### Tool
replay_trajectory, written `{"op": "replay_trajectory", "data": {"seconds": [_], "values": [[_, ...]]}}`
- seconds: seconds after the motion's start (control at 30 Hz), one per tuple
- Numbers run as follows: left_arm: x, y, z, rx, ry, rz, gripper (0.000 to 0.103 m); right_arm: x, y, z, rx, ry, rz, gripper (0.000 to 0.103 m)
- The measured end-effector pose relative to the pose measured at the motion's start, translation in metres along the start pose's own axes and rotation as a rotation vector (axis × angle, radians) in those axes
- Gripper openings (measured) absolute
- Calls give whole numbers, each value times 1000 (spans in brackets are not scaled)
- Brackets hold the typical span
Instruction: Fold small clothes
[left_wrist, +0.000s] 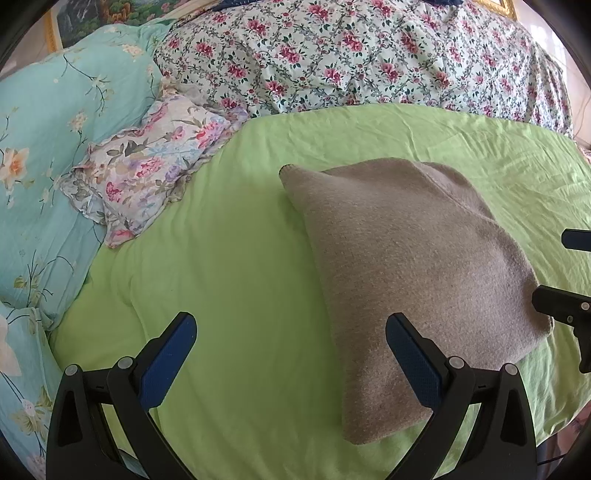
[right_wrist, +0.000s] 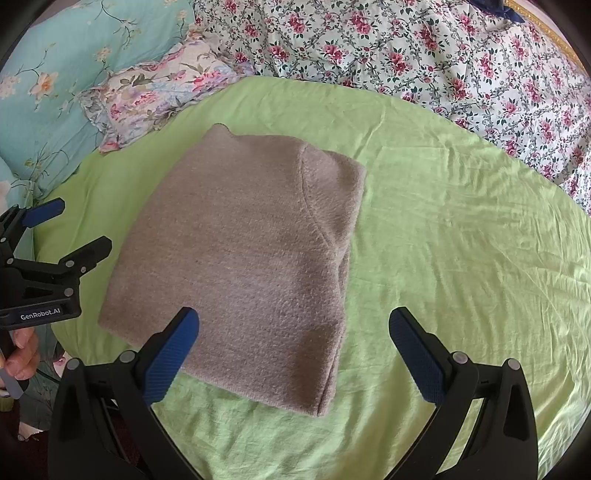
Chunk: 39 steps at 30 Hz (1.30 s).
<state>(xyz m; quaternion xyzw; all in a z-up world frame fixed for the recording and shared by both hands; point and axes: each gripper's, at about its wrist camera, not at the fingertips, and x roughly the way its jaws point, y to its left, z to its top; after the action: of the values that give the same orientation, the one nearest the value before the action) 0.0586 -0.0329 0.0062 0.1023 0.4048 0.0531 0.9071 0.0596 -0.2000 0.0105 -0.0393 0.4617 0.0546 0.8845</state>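
Note:
A beige knit garment (left_wrist: 417, 273) (right_wrist: 243, 258) lies folded into a rough rectangle on the green sheet (left_wrist: 229, 258) (right_wrist: 461, 240). My left gripper (left_wrist: 291, 354) hovers open over the sheet at the garment's left side, with its right finger above the near left corner. My right gripper (right_wrist: 293, 354) is open just above the garment's near edge, holding nothing. The left gripper (right_wrist: 70, 229) also shows at the left edge of the right wrist view, open, with a hand (right_wrist: 22, 354) below it. The right gripper's fingers (left_wrist: 565, 306) enter the left wrist view from the right.
A flowered pillow (left_wrist: 147, 170) (right_wrist: 155, 92) and a turquoise floral quilt (left_wrist: 55, 147) (right_wrist: 74, 55) lie to the left. A white quilt with red flowers (left_wrist: 369, 55) (right_wrist: 443, 55) is bunched along the back. Bare green sheet stretches right of the garment.

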Motion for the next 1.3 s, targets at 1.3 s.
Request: {"op": "replay_trajectory", "data": {"seconds": [1.3], "values": [[1, 3, 8, 17, -7, -18, 103, -7, -4, 7, 4, -15, -1, 103]]}}
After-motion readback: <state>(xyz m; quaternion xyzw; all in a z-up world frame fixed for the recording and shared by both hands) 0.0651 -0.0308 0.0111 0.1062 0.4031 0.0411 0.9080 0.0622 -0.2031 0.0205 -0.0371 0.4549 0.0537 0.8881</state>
